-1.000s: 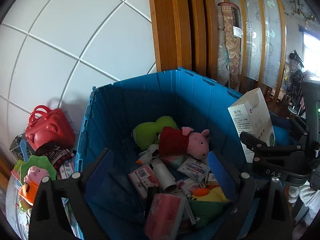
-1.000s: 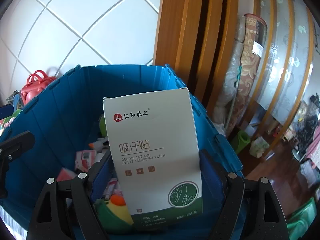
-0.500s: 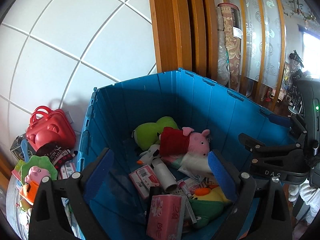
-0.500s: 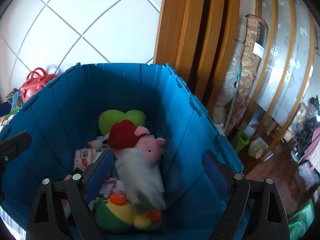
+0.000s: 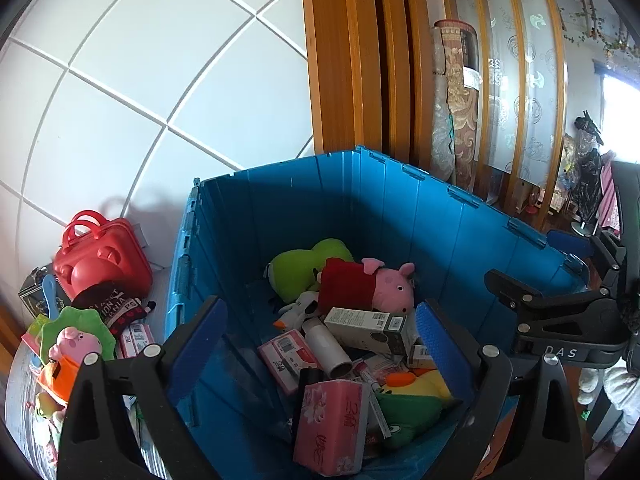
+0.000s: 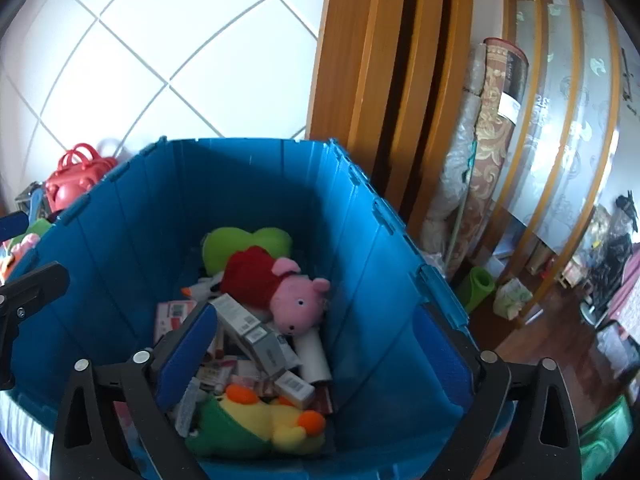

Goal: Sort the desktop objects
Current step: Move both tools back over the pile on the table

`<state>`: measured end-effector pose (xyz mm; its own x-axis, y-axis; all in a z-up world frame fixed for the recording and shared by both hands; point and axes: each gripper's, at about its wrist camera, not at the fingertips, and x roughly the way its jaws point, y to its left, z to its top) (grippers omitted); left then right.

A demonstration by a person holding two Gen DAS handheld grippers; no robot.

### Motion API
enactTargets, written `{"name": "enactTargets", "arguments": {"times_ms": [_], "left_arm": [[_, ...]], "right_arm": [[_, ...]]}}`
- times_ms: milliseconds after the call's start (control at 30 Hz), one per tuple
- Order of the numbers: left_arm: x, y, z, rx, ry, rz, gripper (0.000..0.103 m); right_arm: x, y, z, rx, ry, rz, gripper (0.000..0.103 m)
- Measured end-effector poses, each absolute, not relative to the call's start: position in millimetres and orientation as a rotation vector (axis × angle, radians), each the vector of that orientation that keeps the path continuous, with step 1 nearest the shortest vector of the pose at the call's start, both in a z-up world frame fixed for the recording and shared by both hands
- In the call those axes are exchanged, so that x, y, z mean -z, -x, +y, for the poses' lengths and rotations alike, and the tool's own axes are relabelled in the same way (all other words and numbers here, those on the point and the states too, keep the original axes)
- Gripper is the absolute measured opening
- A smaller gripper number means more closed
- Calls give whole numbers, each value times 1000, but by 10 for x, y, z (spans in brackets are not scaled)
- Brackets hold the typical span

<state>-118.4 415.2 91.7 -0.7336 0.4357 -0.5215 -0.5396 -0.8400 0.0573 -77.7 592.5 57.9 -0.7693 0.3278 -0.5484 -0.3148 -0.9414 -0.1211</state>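
Note:
A deep blue bin [image 5: 440, 188] [image 6: 240, 142] holds plush toys and small boxes. The white and green patch box [image 5: 366, 326] [image 6: 252, 330] lies flat inside it, just in front of the pink pig plush [image 5: 384, 284] [image 6: 296, 304]. My right gripper [image 6: 316, 344] hovers over the bin with its jaws opening and nothing between them; it also shows at the right edge of the left wrist view as the right gripper [image 5: 560, 320]. My left gripper [image 5: 320, 344] is open and empty over the bin's near left side.
Left of the bin sit a red toy suitcase [image 5: 100, 256] and a pig figure on a green dish [image 5: 76, 340]. A pink tissue pack [image 5: 332, 424] and a duck plush [image 6: 260, 420] fill the bin's near end. A wooden door frame [image 6: 360, 80] and a rolled carpet [image 6: 492, 128] stand behind.
The patch box was upright between my right gripper's fingers, then fell, and now lies in the bin. The right jaws have widened. The left gripper has stayed put.

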Motion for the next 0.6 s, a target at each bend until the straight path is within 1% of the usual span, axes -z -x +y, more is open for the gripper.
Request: {"name": "enactTargets", "arguments": {"times_ms": [100, 367, 600], "left_arm": [[-935, 1143, 4051, -2521, 665, 284, 97], [-1018, 1082, 3486, -2616, 612, 189, 97], [-964, 1142, 2839, -2717, 651, 124, 97]], "right_arm": [[-644, 689, 5848, -2708, 777, -8, 103], [-792, 659, 5469, -2836, 662, 18, 103], [-806, 847, 4944, -2925, 681, -1, 103]]}}
